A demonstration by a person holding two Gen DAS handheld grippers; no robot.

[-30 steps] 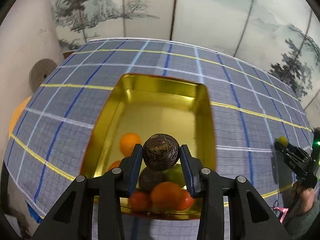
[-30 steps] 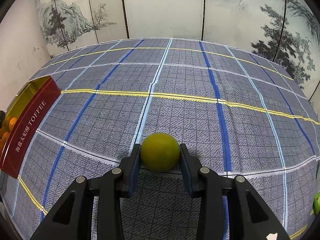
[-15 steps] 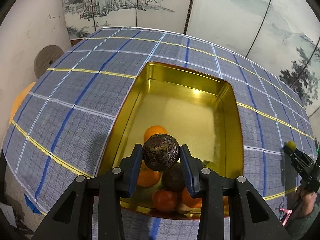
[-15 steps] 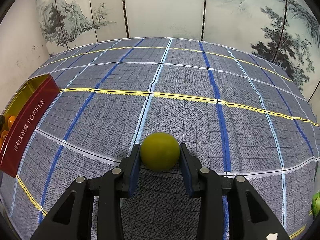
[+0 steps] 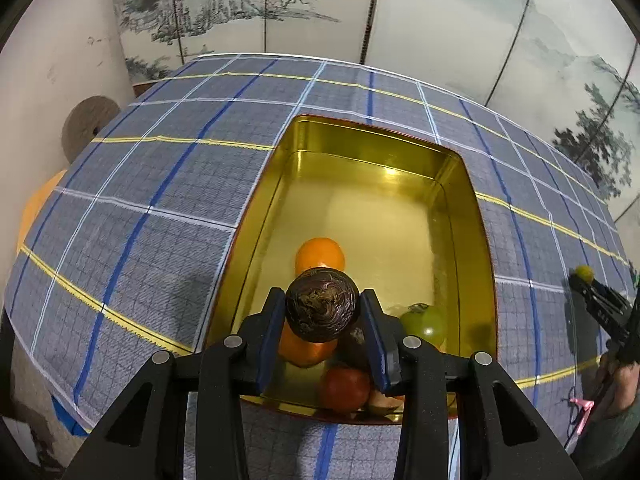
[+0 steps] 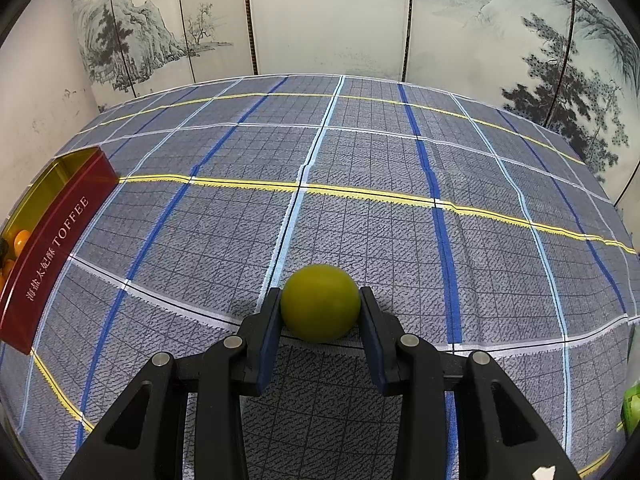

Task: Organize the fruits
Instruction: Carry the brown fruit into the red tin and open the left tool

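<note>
while the left gripper (image 5: 322, 312) clamps a dark wrinkled fruit (image 5: 322, 306) above the near end of the gold tin (image 5: 486, 248), the step in hand looks like a drop-off; next it likely needs lowering and releasing clear of the pile. inside i count two orange fruits (image 5: 320, 256), one green fruit (image 5: 426, 320), one red fruit (image 5: 344, 388), with others half hidden. in the right wrist view, the right gripper (image 6: 320, 312) grasps one yellow-green fruit (image 6: 320, 302) over the checked cloth (image 6: 360, 160), the tin well off to the left.
</note>
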